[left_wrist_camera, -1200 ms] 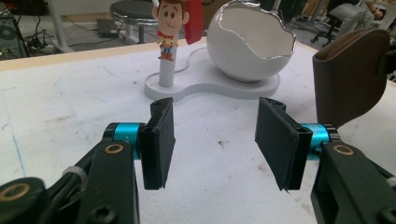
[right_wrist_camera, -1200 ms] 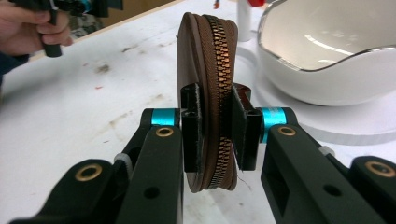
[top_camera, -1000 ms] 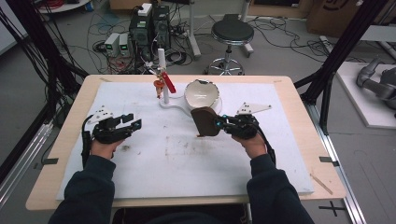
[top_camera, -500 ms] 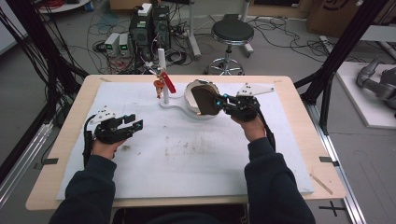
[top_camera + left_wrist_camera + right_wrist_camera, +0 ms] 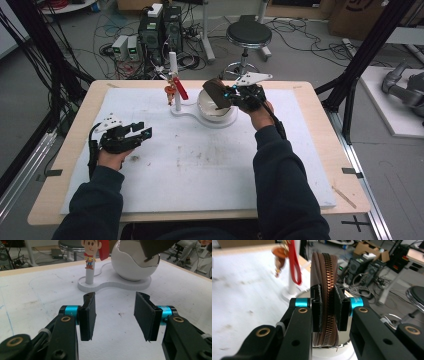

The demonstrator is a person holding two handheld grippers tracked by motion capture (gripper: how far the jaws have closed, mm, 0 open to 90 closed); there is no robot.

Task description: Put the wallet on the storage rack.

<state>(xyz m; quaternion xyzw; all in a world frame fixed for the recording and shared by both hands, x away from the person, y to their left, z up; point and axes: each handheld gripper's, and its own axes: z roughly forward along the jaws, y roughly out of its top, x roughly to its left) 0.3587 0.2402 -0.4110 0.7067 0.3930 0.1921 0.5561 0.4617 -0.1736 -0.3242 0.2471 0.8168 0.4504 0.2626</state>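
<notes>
A brown zippered pouch point(image 5: 215, 92) hangs over the white egg-shaped bowl point(image 5: 218, 111) at the far middle of the table. My right gripper point(image 5: 227, 95) is shut on it, and in the right gripper view the pads point(image 5: 316, 307) press either side of the pouch's zipper point(image 5: 327, 272). The bowl shares a white base point(image 5: 186, 111) with a post bearing a small cowboy figure point(image 5: 90, 253) and a red strap point(image 5: 180, 91). My left gripper point(image 5: 144, 133) rests low at the left of the white mat. Its jaws point(image 5: 116, 315) have just been closing a little and stand open with nothing between them.
The white mat point(image 5: 200, 165) covers most of the wooden table point(image 5: 320, 125). Behind the far edge stand a stool point(image 5: 248, 32) and computer boxes with cables point(image 5: 160, 27) on the floor. Black frame posts point(image 5: 360, 65) rise at both sides.
My right gripper has carried the brown pouch up and away from me, from in front of the bowl to over it. The left hand has stayed in place.
</notes>
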